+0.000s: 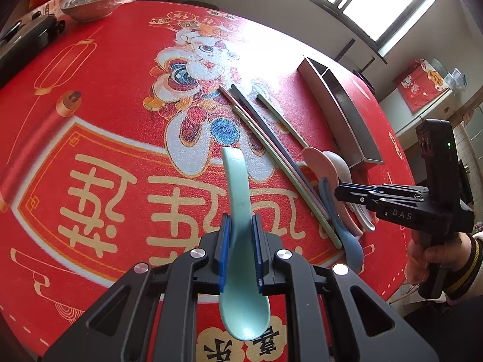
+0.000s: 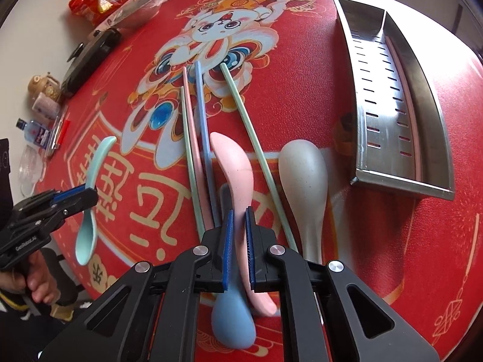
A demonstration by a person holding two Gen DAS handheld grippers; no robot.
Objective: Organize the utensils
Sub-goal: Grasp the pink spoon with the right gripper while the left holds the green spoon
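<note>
Right wrist: pink spoon [image 2: 238,175] clamped between fingers [image 2: 228,241].

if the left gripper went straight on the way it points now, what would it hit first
Probably the red printed table mat. The left gripper, shut on the mint spoon, points steeply down at an open stretch of mat, left of the chopsticks. Nothing else seems to lie in that line, though depth is unclear.

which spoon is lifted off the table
The mint spoon, clamped in the left tongs above the mat. The white spoon and blue spoon lie flat; the pink spoon sits between the right tongs.
</note>
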